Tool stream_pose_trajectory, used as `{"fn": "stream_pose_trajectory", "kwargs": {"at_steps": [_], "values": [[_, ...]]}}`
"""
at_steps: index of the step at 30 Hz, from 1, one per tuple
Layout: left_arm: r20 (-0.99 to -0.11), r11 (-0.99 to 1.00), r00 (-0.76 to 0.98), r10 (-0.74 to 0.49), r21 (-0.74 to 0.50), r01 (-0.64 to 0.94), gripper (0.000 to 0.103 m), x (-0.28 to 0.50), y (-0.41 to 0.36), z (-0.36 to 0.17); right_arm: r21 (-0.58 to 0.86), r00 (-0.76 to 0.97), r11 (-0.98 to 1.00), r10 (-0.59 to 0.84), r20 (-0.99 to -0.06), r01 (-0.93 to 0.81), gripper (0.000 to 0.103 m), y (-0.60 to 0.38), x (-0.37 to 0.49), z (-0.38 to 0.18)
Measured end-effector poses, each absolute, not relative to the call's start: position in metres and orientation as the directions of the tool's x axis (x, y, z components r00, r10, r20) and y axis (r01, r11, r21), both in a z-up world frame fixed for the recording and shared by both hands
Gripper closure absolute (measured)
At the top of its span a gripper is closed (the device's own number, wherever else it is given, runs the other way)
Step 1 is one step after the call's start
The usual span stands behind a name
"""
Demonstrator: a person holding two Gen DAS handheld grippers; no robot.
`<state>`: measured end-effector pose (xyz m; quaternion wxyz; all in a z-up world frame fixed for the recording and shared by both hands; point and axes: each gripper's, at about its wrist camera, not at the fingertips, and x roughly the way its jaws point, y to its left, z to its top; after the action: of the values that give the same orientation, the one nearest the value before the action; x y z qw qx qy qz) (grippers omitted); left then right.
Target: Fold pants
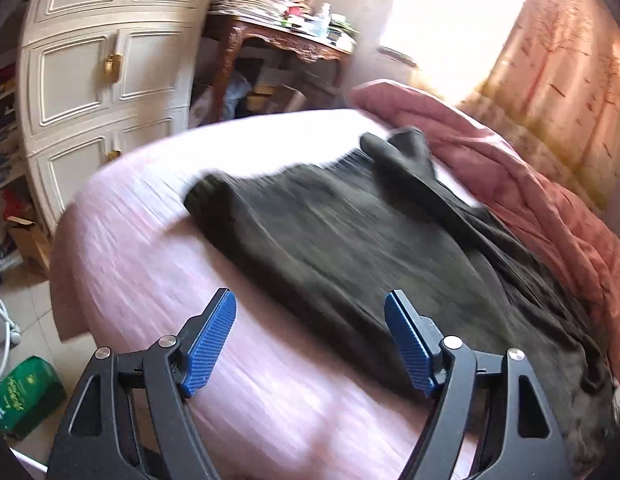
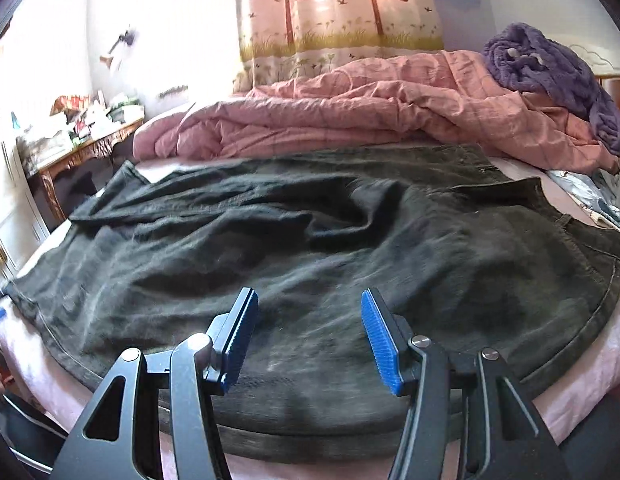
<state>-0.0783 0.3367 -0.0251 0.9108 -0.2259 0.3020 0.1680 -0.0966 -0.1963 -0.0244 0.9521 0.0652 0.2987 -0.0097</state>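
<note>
Dark grey-black denim pants (image 2: 310, 240), spread w/ creases across the pink-sheeted bed (image 1: 150, 248), look soft, floppy, fairly heavy; best pinched at stiffer waistband or hems, prob. Left claw (image 1: 310, 350) and right claw (image 2: 310, 340) both spread, nothing between. Green box (image 1: 26, 396) on floor has script, unreadable.
</note>
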Motion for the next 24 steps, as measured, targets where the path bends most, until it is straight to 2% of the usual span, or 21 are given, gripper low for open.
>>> {"fn": "stream_pose_trajectory", "kwargs": {"at_steps": [1,4,9,11,17,20,22,24], "values": [[-0.626,0.837,0.765,0.153,-0.33,-0.437,0.03,-0.074,0.348,-0.026,0.112,0.82,0.992,0.018,-0.573,0.057,0.047,-0.193,-0.097,-0.027],[-0.645,0.828,0.756,0.114,-0.359,-0.431,0.048,-0.055,0.376,-0.031,0.103,0.815,0.993,0.019,-0.579,0.05,0.047,-0.182,-0.095,-0.032],[-0.663,0.818,0.747,0.056,-0.398,-0.415,0.066,-0.033,0.398,-0.044,0.095,0.806,0.994,0.012,-0.592,0.055,0.047,-0.171,-0.093,-0.038],[-0.661,0.828,0.745,0.094,-0.363,-0.427,0.088,-0.034,0.397,-0.045,0.095,0.805,0.994,0.012,-0.593,0.055,0.047,-0.167,-0.093,-0.039],[-0.616,0.856,0.757,0.218,-0.253,-0.452,0.095,-0.048,0.39,-0.036,0.08,0.803,0.995,-0.002,-0.597,0.062,0.047,-0.16,-0.092,-0.042],[-0.517,0.863,0.806,0.288,-0.224,-0.452,0.095,-0.067,0.385,-0.016,0.068,0.806,0.996,-0.012,-0.591,0.065,0.047,-0.157,-0.093,-0.041],[-0.449,0.875,0.818,0.359,-0.141,-0.462,0.095,-0.077,0.371,-0.002,0.056,0.812,0.996,-0.019,-0.584,0.063,0.047,-0.157,-0.094,-0.038],[-0.463,0.86,0.782,0.417,-0.077,-0.504,0.095,-0.072,0.365,-0.003,0.046,0.817,0.997,-0.029,-0.576,0.068,0.047,-0.157,-0.095,-0.037]]}}
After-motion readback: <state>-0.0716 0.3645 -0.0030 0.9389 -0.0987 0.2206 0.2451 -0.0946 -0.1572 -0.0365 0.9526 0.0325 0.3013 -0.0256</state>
